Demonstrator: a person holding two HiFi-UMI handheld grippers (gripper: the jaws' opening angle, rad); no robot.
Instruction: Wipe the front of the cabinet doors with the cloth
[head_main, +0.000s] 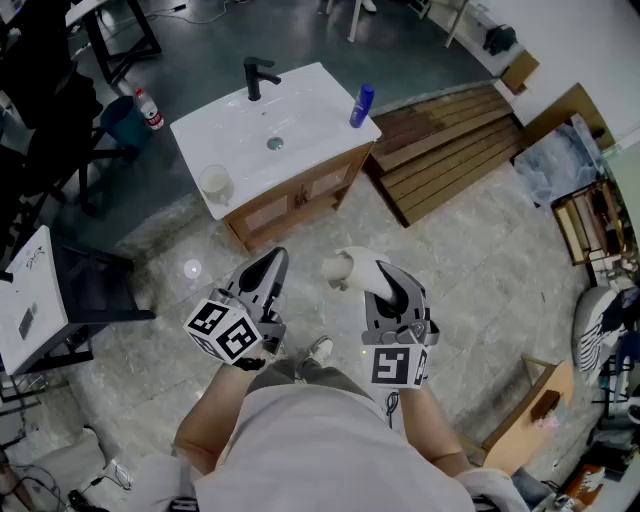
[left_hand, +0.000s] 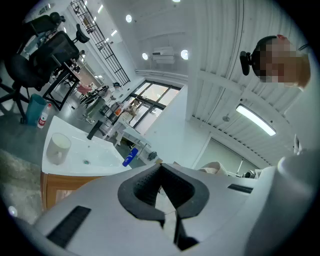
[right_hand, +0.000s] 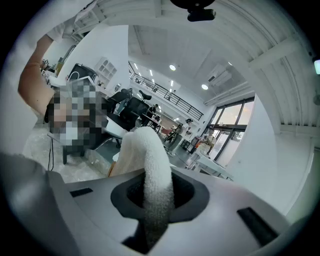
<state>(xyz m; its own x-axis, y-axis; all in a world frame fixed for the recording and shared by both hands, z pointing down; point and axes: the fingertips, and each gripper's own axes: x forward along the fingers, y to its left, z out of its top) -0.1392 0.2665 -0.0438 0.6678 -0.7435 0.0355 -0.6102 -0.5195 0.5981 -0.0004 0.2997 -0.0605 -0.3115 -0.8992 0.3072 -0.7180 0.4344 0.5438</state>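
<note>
Right gripper (head_main: 385, 285) is clamped on the white cloth (head_main: 350, 266), which pokes out past its jaws. Left gripper (head_main: 266, 268) is closed on nothing. Cabinet doors (head_main: 300, 197) lie at 11 o'clock from the cloth, well apart, their row running 8 to 2 o'clock.

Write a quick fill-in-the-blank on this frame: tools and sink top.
1. The right tool is shut on a white ____.
2. The left tool is shut and holds ____.
3. The faucet on the sink top is ____ in colour.
4. The bottle near the sink top's edge is ____ in colour.

Missing words: cloth; nothing; black; blue.
</note>
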